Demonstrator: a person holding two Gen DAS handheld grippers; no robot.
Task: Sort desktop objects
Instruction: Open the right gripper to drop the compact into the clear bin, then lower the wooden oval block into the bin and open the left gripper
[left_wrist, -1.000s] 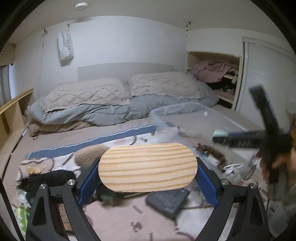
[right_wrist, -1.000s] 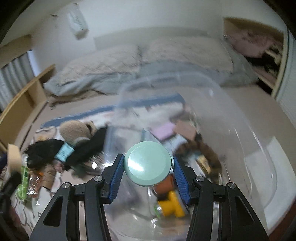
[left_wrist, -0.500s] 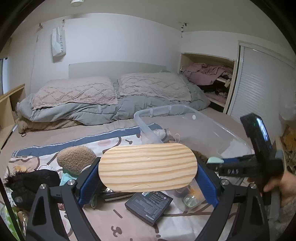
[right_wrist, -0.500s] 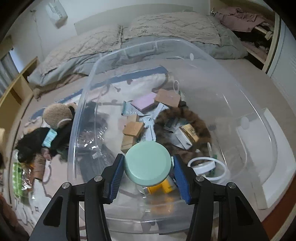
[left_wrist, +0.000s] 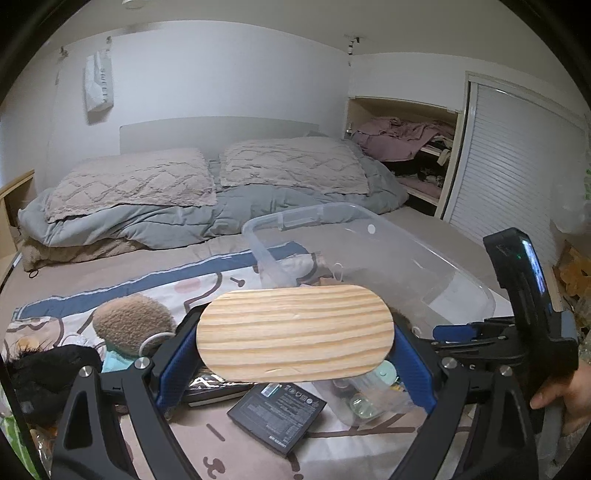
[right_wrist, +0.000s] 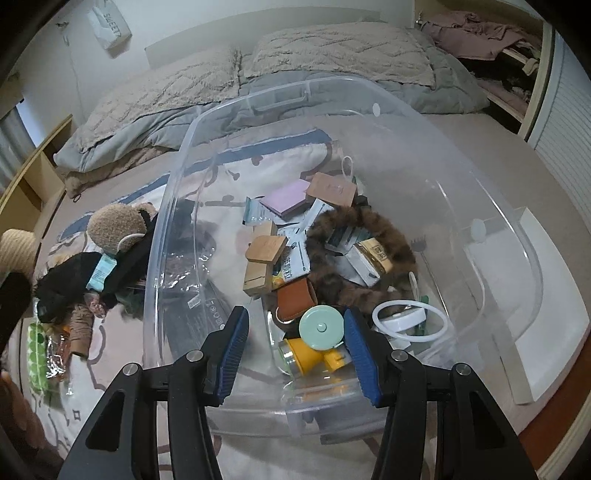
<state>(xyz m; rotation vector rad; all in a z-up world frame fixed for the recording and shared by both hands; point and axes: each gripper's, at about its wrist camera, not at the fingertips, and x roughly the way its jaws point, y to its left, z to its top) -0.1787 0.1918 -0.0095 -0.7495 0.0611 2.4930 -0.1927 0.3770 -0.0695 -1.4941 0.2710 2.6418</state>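
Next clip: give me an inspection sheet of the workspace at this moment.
Surface: blanket on a bed, bearing a clear bin.
Job's things: board, held; mint disc lying in the bin among boxes and a fur band.
Clutter: plush, black box and black fur pile beside the bin.
Grippers: left gripper shut on the board; right gripper open over the disc.
Cables: nothing seen.
Surroundings: pillows, shelf of clothes.

We see the clear bin (right_wrist: 177, 206) open on top — entry from above is free. Its left wall stands between the plush heap (right_wrist: 110, 229) and the crowded clutter (right_wrist: 332, 240) inside.
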